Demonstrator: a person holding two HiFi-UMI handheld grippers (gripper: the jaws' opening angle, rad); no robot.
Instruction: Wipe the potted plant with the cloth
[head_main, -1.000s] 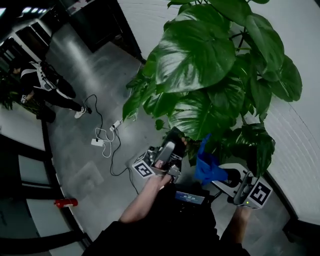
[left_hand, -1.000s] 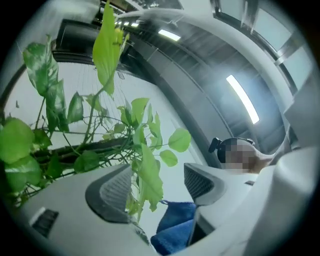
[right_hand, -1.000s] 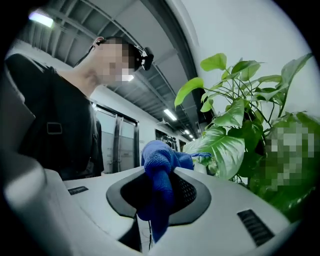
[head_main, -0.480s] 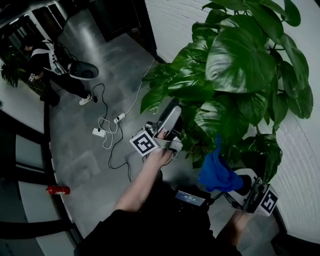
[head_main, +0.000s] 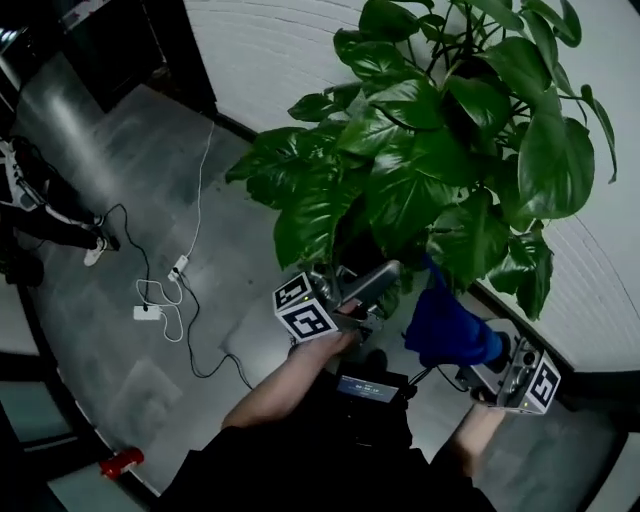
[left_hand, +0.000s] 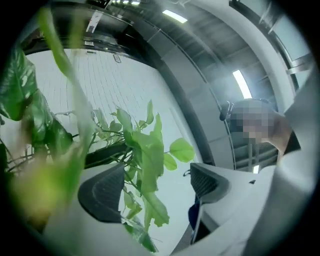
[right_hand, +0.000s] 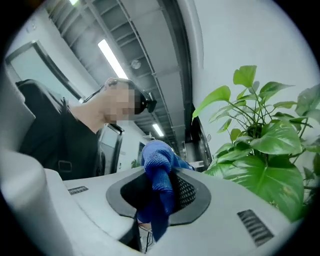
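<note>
Left gripper: jaws wide apart, have just been opening, pale leaves show in the gap, nothing pinched. Right gripper: clamped on the blue woven cloth. Cloth sits just under the lower leaves of the large-leaved green potted plant; can't tell if they touch.

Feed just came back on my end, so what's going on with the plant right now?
A person holds a gripper in each hand at the potted plant. The right gripper is shut on the blue cloth, raised close by the lower leaves; contact cannot be told. The left gripper is open, its fingers having just spread wider, with a leafy stem between them, not pinched.
</note>
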